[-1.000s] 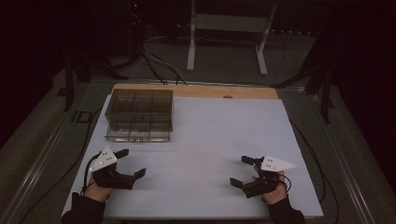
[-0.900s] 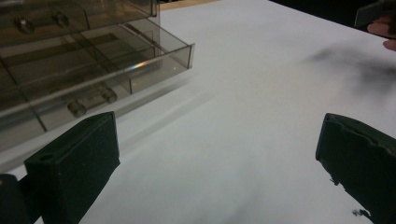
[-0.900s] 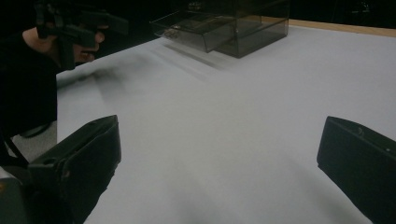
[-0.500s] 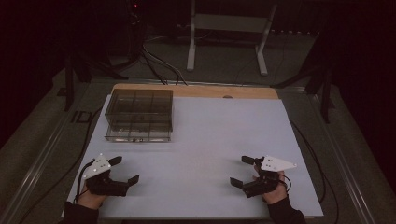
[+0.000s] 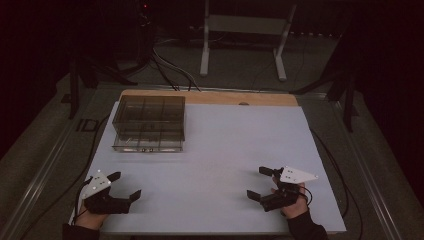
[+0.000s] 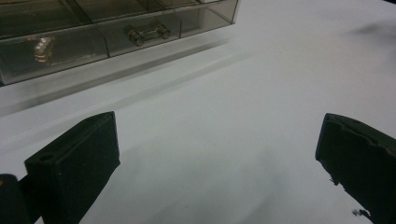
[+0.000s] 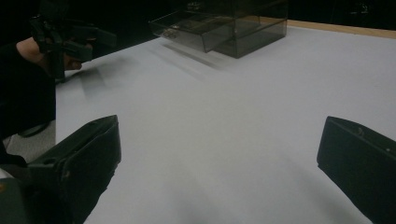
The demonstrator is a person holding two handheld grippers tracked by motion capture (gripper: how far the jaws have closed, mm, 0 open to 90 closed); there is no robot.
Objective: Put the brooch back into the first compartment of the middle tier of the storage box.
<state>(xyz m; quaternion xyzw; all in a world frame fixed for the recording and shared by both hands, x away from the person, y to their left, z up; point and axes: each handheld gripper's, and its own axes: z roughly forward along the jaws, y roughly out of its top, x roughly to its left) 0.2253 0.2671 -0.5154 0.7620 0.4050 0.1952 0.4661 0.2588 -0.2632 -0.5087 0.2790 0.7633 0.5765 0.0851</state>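
The left gripper and the right gripper both sit low over the white table, near the front edge, with their jaws wide apart and nothing in them. The clear drawer box stands at the back left, well away from both, with a small metal piece inside its front drawer.

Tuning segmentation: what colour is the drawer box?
Transparent smoky grey drawer box, clearest in the left gripper view.

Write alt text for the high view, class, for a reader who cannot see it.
Two hand-held grippers, the left gripper and the right gripper, rest open near the front edge of a white table. A clear compartment box sits at the far left.
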